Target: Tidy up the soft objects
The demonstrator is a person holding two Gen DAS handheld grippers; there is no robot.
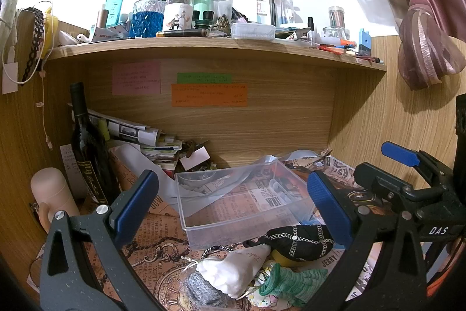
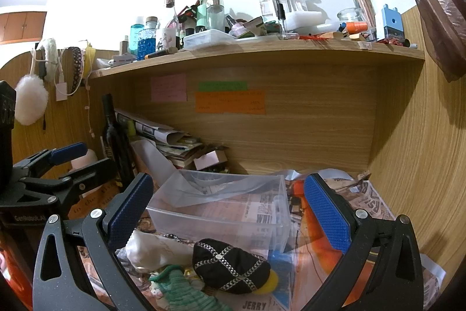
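Note:
A clear plastic box (image 1: 233, 203) (image 2: 221, 209) stands empty on the newspaper-covered desk. In front of it lie soft things: a black pouch with a silver chain pattern (image 1: 300, 241) (image 2: 230, 267), a white cloth bag (image 1: 236, 270) (image 2: 151, 249), a green knitted piece (image 1: 294, 282) (image 2: 180, 290), and a grey scrubber (image 1: 201, 287). My left gripper (image 1: 230, 212) is open and empty above them. My right gripper (image 2: 227, 217) is open and empty over the black pouch. The right gripper also shows at the right of the left wrist view (image 1: 399, 162).
A dark wine bottle (image 1: 87, 148) and a pile of papers (image 1: 145, 142) stand at the back left. A pink cylinder (image 1: 52, 194) sits at the left. A crowded shelf (image 1: 215, 49) hangs overhead. Wooden walls close in the left, back and right sides.

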